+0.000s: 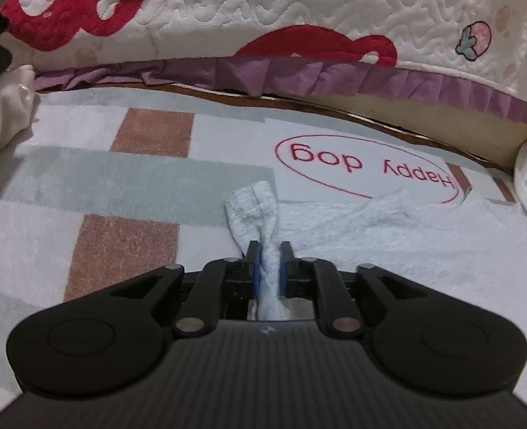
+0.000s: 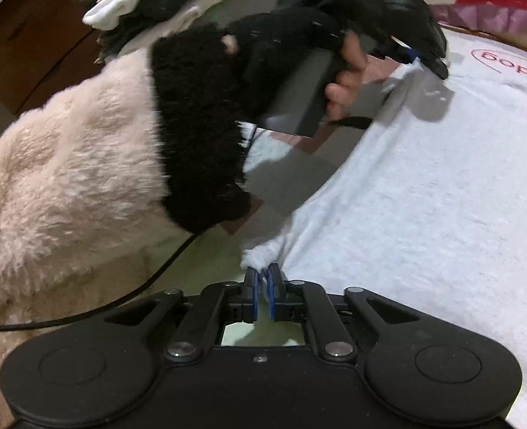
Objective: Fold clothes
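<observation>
Red letters reading "Happy dog", upside down inside a red oval (image 1: 367,168), were printed on the mat (image 1: 127,193), a flat ribbed cloth of pale grey, white and brown blocks. On it lay the garment (image 1: 388,225), a pale grey-blue knit with a soft, slightly fuzzy nap, spread mostly flat to the right in the left wrist view. The left gripper (image 1: 270,254) had its jaws clenched on a twisted, bunched strip of that garment, whose free end flared out just ahead of the blue pads (image 1: 257,268). In the right wrist view the garment (image 2: 424,196) filled the right side, and part of the same red oval with "dog" showed at the far edge. The right gripper (image 2: 262,279) had its jaws clamped on a small tuft at the garment's edge. Beyond it a hand (image 2: 345,82) in a fuzzy black cuff and cream plush sleeve (image 2: 67,164) held the other gripper's handle. Behind the mat rose a quilted white bedspread (image 1: 263,3) with red shapes, a small strawberry and a pleated purple frill (image 1: 335,78). A heap of what looked like clothes, blurred, sat at the upper left of the right wrist view.
</observation>
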A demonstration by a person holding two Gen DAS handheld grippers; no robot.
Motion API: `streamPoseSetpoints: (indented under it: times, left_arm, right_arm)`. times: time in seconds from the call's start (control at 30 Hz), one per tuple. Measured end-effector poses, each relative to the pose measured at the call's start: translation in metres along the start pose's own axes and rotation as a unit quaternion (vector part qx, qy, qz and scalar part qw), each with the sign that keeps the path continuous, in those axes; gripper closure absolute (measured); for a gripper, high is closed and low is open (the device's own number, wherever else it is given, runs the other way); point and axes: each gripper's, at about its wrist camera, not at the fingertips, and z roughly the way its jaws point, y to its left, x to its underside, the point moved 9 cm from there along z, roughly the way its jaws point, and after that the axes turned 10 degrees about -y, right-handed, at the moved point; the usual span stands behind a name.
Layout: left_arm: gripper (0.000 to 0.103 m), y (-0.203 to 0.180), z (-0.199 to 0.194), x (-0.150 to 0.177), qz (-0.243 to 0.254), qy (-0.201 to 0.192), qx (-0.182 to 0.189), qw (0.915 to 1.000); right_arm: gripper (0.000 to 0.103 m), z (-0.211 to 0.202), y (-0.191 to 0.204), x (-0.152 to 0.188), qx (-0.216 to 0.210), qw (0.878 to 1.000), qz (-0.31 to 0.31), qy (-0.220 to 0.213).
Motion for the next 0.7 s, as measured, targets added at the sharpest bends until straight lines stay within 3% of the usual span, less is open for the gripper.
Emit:
streamPoseSetpoints:
  times: [0.07,0.1,0.13,0.17,0.23,0.3,0.4,0.47,0.53,0.63,0.7]
  left_arm:
    - [0.066,0.002,-0.009,-0.004,0.012,-0.002,-0.029,0.9995]
    - [0.064,0.001,-0.016,-0.007,0.020,-0.008,-0.039,0.9990]
    - [0.063,-0.003,-0.028,-0.012,0.036,-0.017,-0.048,0.9981]
    - [0.061,-0.010,-0.042,-0.014,0.049,-0.026,-0.047,0.9973]
    - [0.058,-0.025,-0.069,-0.019,0.077,-0.045,-0.046,0.9950]
    - [0.054,-0.054,-0.090,-0.017,0.087,-0.050,-0.011,0.9949]
    - [0.053,-0.120,-0.107,0.006,0.080,-0.025,0.078,0.9935]
    - [0.053,-0.165,-0.111,0.032,0.077,0.003,0.127,0.9889]
    - [0.053,-0.205,-0.110,0.066,0.110,0.033,0.149,0.9821]
    - [0.053,-0.240,-0.108,0.114,0.205,0.057,0.153,0.9649]
    - [0.053,-0.246,-0.107,0.136,0.232,0.075,0.162,0.9561]
  right_arm:
    - [0.087,-0.007,0.019,0.004,-0.061,0.998,0.009,0.004]
    - [0.076,-0.015,0.019,0.004,-0.070,0.997,0.015,-0.006]
    - [0.072,-0.029,0.010,0.002,-0.055,0.998,0.022,-0.030]
    - [0.069,-0.046,-0.005,-0.001,-0.033,0.998,0.035,-0.052]
    - [0.068,-0.091,-0.060,0.001,0.051,0.991,0.084,-0.092]
    - [0.067,-0.146,-0.121,0.014,0.151,0.969,0.151,-0.122]
    - [0.066,-0.234,-0.183,0.057,0.268,0.914,0.251,-0.171]
    - [0.064,-0.292,-0.215,0.091,0.336,0.865,0.314,-0.201]
    - [0.062,-0.337,-0.225,0.131,0.392,0.810,0.375,-0.225]
    - [0.060,-0.377,-0.226,0.179,0.410,0.745,0.449,-0.273]
    - [0.059,-0.375,-0.233,0.189,0.400,0.724,0.478,-0.297]
